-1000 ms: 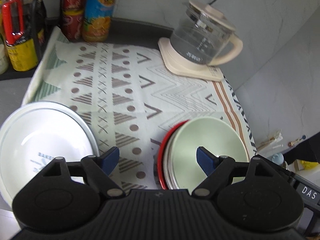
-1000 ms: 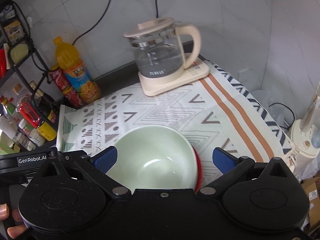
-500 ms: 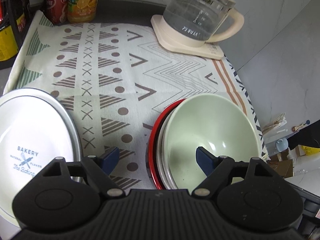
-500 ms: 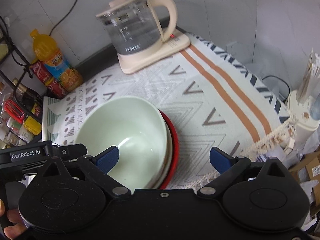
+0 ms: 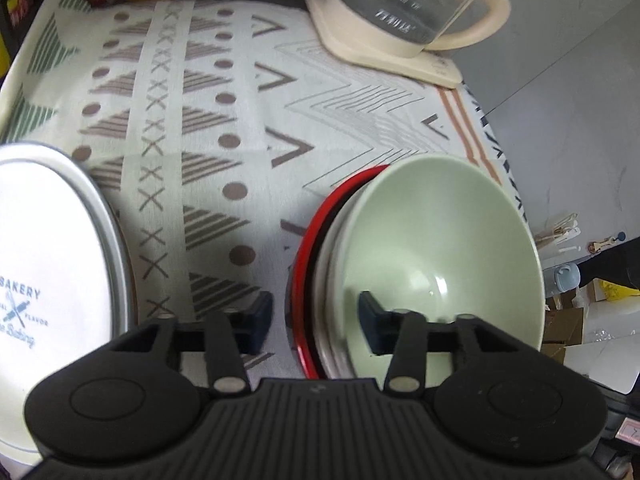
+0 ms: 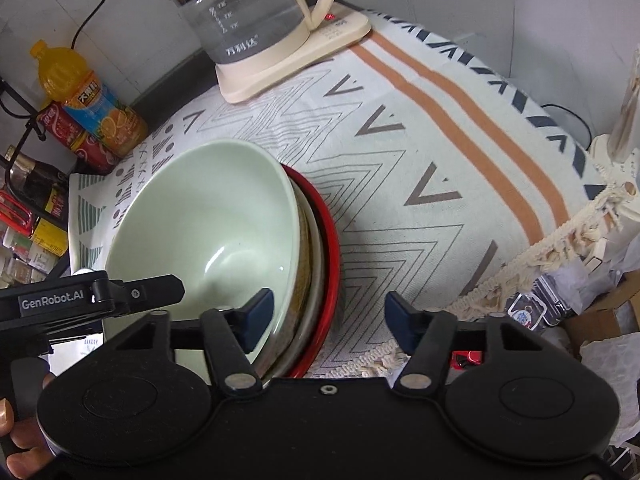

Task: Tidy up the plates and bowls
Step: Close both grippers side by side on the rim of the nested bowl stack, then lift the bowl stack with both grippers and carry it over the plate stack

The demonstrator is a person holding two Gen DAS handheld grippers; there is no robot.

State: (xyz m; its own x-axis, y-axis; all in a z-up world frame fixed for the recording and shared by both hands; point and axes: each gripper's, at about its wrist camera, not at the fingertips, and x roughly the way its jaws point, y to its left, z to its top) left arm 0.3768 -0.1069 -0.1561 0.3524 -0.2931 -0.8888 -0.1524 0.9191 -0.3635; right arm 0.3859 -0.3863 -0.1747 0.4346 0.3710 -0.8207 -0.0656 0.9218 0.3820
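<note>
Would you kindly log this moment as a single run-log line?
left gripper: open, straddling stack's near-left rims | right gripper: open, straddling stack's right rims | green bowl: atop nested stack in red plate | white plate: left, apart

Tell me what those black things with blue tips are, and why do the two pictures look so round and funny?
They are hand-held grabbers; a person carries one in each hand. Each has a wide-eyed camera looking along its two blue-tipped fingers, which bends the picture. One picture comes from the left gripper, the other from the right gripper. Both are open, holding nothing, each straddling the rims of a stack: a green bowl on other dishes, with a red plate underneath. On the patterned cloth you can also see a white bakery plate and a glass kettle.
</note>
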